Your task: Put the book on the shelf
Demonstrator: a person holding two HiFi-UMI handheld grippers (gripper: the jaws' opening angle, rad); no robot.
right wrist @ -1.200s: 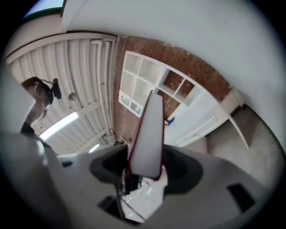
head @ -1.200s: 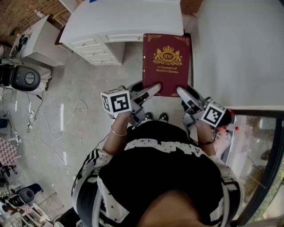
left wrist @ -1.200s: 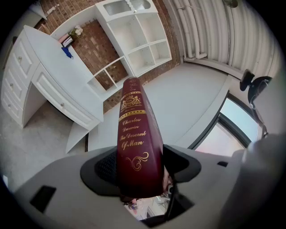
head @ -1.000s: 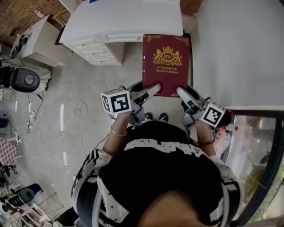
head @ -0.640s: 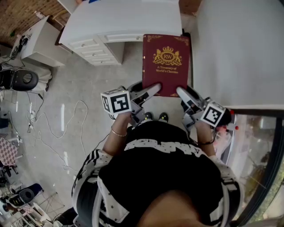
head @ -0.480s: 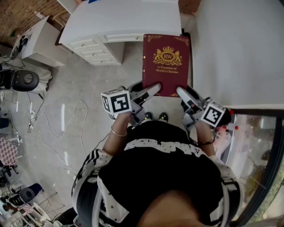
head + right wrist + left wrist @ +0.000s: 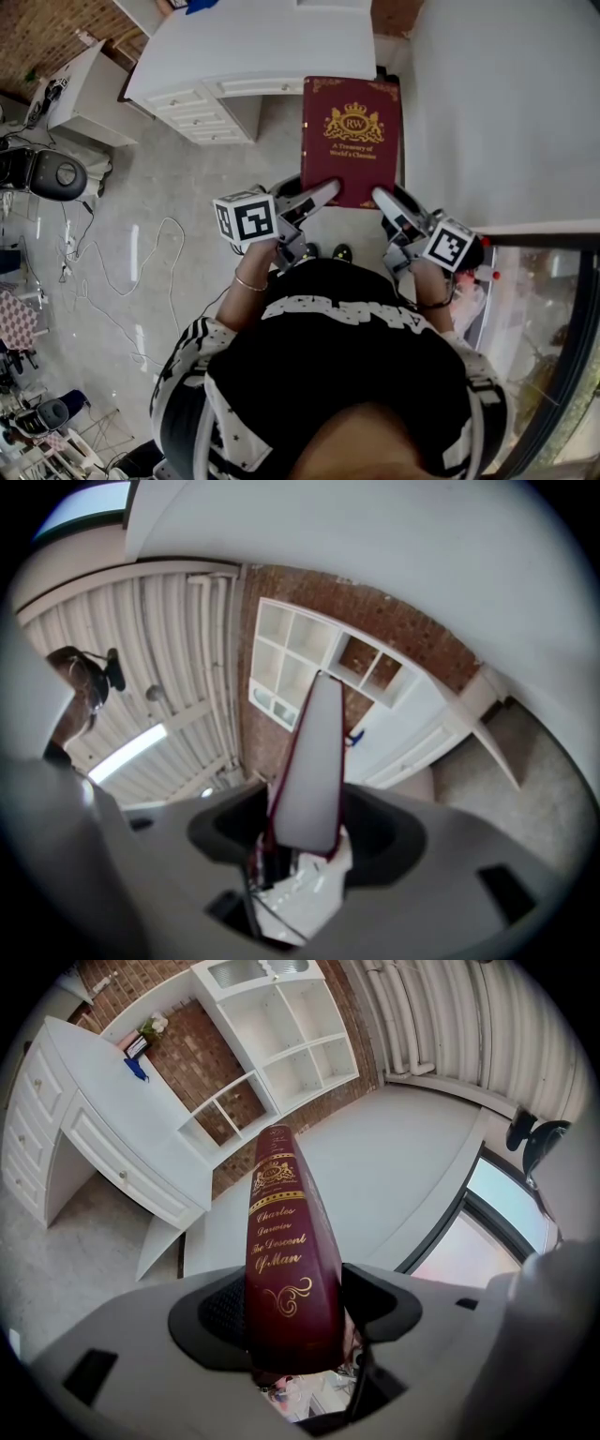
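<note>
A dark red book (image 7: pixel 352 139) with a gold crest on its cover is held flat in front of me, over the floor. My left gripper (image 7: pixel 317 194) is shut on its near left corner and my right gripper (image 7: pixel 382 200) on its near right corner. In the left gripper view the gold-lettered spine (image 7: pixel 283 1241) stands clamped between the jaws. In the right gripper view the white page edge (image 7: pixel 311 771) sits between the jaws. A white cubby shelf (image 7: pixel 281 1049) stands against a brick wall, also visible as the shelf (image 7: pixel 309 663) in the right gripper view.
A white desk with drawers (image 7: pixel 234 61) lies just beyond the book's far left. A large white surface (image 7: pixel 506 112) runs along the right, close to the book's edge. Cables (image 7: pixel 122 272) trail over the grey floor at left, by a dark machine (image 7: pixel 47 173). A glass panel (image 7: pixel 544 319) is lower right.
The book and both grippers keep the same hold. The view has crept forward slightly, so the desk sits a little higher in the frame.
</note>
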